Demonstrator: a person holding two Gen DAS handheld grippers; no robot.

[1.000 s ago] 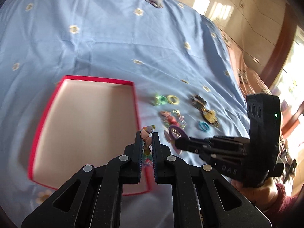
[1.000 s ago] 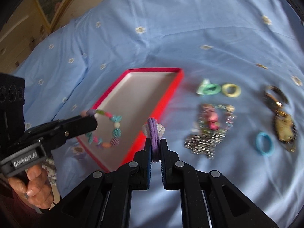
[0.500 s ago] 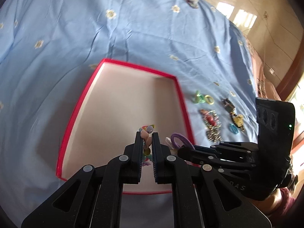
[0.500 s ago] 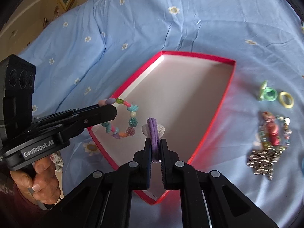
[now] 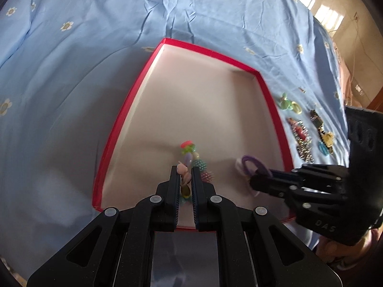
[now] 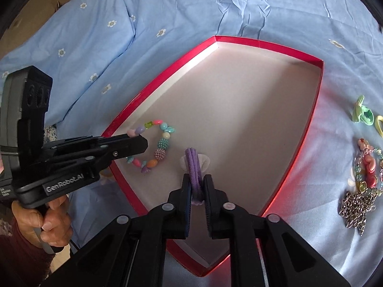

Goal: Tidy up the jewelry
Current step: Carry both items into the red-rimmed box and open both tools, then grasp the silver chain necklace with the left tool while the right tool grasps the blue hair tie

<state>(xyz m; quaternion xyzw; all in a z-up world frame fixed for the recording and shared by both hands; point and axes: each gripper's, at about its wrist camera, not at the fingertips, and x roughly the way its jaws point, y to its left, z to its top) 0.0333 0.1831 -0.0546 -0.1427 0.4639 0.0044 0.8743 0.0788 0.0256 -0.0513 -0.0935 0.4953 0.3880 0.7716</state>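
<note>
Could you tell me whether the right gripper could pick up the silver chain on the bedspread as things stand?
Probably not yet. The right gripper is shut on the purple hair tie over the red box. The silver chain lies uncovered to its right, so the way is free once it lets go.

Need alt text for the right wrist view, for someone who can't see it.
The right gripper holds a purple fabric hair tie over a shallow red-rimmed box on a blue flowered bedsheet. At left, the left gripper holds a colourful beaded bracelet over the box; more jewelry lies to the right.
</note>
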